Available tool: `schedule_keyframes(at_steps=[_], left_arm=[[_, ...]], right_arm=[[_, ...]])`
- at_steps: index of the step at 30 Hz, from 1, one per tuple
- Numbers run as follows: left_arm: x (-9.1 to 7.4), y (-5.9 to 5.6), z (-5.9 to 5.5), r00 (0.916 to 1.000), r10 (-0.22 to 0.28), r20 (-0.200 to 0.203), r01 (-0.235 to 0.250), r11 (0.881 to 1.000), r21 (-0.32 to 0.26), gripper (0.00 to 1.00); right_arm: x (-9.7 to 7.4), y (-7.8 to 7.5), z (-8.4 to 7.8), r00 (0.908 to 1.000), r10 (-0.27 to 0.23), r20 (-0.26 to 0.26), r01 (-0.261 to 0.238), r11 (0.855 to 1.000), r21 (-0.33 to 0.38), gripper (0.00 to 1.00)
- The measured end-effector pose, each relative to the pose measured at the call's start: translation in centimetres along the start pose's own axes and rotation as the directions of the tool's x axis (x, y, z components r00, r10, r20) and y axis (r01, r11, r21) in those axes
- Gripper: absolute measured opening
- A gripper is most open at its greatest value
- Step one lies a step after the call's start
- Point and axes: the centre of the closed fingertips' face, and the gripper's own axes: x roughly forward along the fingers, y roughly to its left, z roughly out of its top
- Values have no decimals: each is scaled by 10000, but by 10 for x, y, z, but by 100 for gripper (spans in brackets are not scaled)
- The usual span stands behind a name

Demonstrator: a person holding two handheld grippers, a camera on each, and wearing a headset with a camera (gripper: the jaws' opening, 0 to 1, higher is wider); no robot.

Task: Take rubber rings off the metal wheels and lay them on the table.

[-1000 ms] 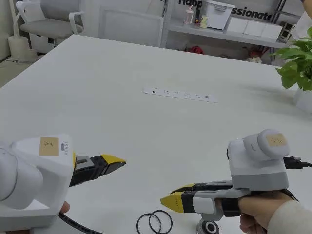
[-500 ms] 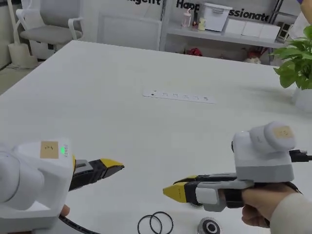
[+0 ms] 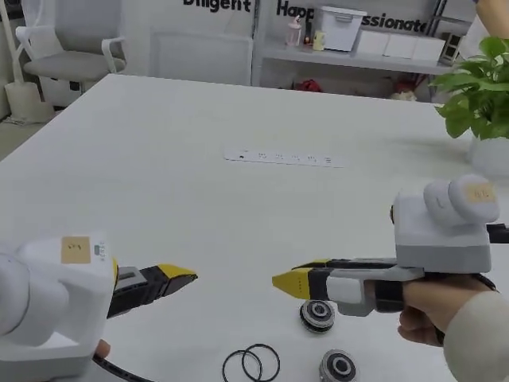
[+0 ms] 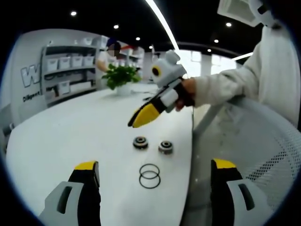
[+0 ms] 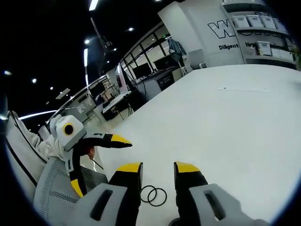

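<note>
Two rubber rings (image 3: 251, 364) lie overlapped on the table (image 3: 199, 199), just left of the metal wheels (image 3: 317, 314). The right gripper (image 3: 280, 280), jaws narrowly parted, hovers just above those wheels, nearer them than the wide-spread left gripper (image 3: 187, 277).

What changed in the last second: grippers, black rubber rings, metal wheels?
The right gripper lifted higher above the white table, jaws empty, uncovering a second round metal wheel beyond the nearer metal wheel. Nothing was gripped or released. The two black rubber rings lie overlapped where they were; the left gripper barely shifted, open and empty.
</note>
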Motion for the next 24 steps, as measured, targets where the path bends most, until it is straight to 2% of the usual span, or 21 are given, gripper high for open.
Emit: schedule_keyframes(at_steps=[4, 9, 17, 24], left_arm=[[1, -4, 3, 9997, -193, 158, 195, 9998, -91, 100], [3, -7, 2, 9994, -331, 68, 332, 9994, -122, 100], [5, -10, -2, 9990, -443, -71, 442, 9988, -216, 100], [5, -4, -3, 9998, -119, -158, 114, 9994, -330, 100]], right_arm=[[-6, -4, 10, 9991, -145, 411, 142, 9999, 85, 24], [-13, -10, 21, 9955, -323, 895, 307, 9994, 187, 24], [-17, 0, 35, 9904, -210, 1369, 192, 9997, 146, 24], [-23, 4, 42, 9850, -19, 1724, -16, 9998, 197, 24]])
